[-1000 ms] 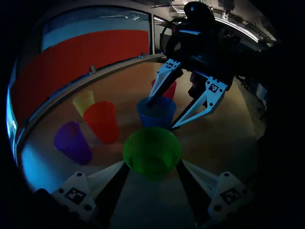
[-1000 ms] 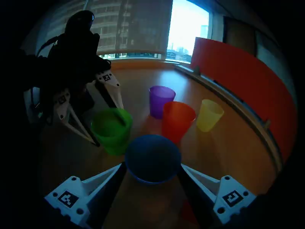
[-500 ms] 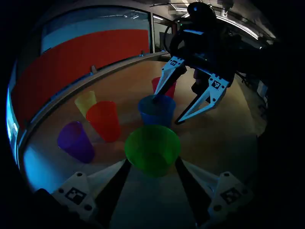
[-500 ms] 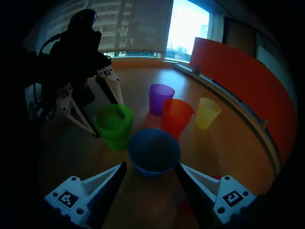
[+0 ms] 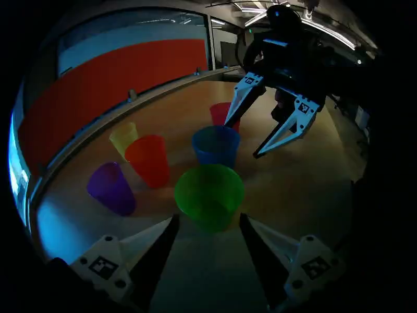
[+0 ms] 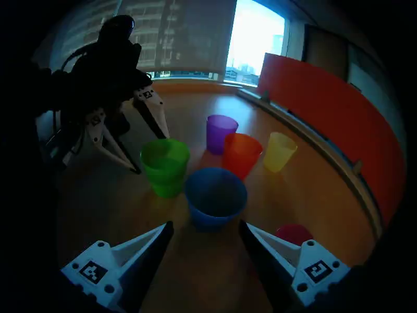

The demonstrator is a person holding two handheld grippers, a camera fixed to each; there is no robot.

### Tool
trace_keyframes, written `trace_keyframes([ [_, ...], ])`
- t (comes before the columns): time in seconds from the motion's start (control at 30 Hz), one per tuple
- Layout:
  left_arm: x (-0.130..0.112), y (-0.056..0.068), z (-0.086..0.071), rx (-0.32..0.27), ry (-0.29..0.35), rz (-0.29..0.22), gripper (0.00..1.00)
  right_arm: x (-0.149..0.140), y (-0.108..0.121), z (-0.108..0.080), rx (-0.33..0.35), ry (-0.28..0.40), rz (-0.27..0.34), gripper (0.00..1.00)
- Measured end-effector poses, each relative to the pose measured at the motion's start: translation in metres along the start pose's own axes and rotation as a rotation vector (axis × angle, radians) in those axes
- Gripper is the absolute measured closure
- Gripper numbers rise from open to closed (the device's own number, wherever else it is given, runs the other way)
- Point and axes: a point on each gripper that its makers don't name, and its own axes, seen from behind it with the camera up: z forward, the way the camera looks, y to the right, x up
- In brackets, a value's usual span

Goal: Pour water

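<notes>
Both hand-held grippers had drawn back since a second earlier, so the cups that sat between their fingers stood clear of the tips. The left hand-held gripper (image 5: 208, 221) had its fingers apart and empty, with the green translucent plastic cup (image 5: 208, 195) upright on the wooden desk (image 5: 292, 182) just beyond them at twelve o'clock. The right hand-held gripper (image 6: 206, 225) was likewise spread and empty, with the blue translucent plastic cup (image 6: 215, 198) just ahead at twelve o'clock. Whether either held water could not be told. Such thin, smooth, tapered cups were probably light, slippery and easily dented, so a gentle hold across the mid-wall, below the rim, seemed best.
</notes>
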Motion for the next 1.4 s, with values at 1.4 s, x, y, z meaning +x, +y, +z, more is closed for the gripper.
trace_keyframes([
  [1.4,0.012,-0.059,-0.071,0.314,0.162,-0.179,0.13,-0.006,-0.007,-0.05,-0.101,0.028,0.082,0.03],
])
